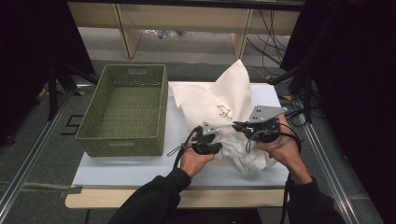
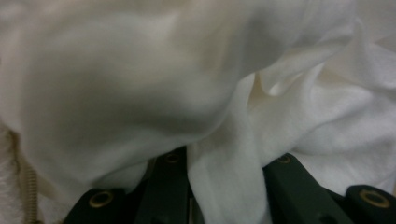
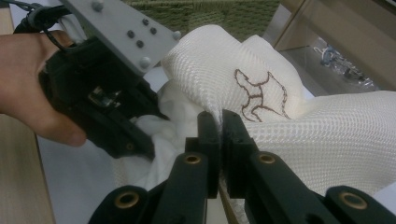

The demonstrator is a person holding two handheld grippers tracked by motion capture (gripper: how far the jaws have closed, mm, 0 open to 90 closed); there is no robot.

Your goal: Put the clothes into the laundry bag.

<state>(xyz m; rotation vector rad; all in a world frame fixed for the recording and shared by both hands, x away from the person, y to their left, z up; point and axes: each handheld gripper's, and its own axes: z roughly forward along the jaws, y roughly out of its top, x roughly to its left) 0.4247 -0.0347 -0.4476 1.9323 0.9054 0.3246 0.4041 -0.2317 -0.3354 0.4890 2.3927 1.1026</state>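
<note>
High view: white cloth [image 1: 219, 105] heaped on worktop [image 1: 140, 172] — green basket [image 1: 123, 109] left.
Right gripper [image 3: 219, 126]: pinching cloth.
Left gripper [image 2: 224, 186]: cloth fold between jaws — grip unclear.

- A cream cloth [image 1: 224, 112] lay bunched on the white surface [image 1: 140, 170], one corner standing up.
- The left gripper [image 1: 211, 136] and right gripper [image 1: 239, 125] met at its near folds.
- A green woven basket [image 1: 125, 140] sat left, apart.

The basket [image 1: 123, 110] stands on the bench [image 1: 140, 170] at centre left of the frame. The cloth [image 1: 219, 100] lies to its right, with both tongs at the cloth's lower edge.
</note>
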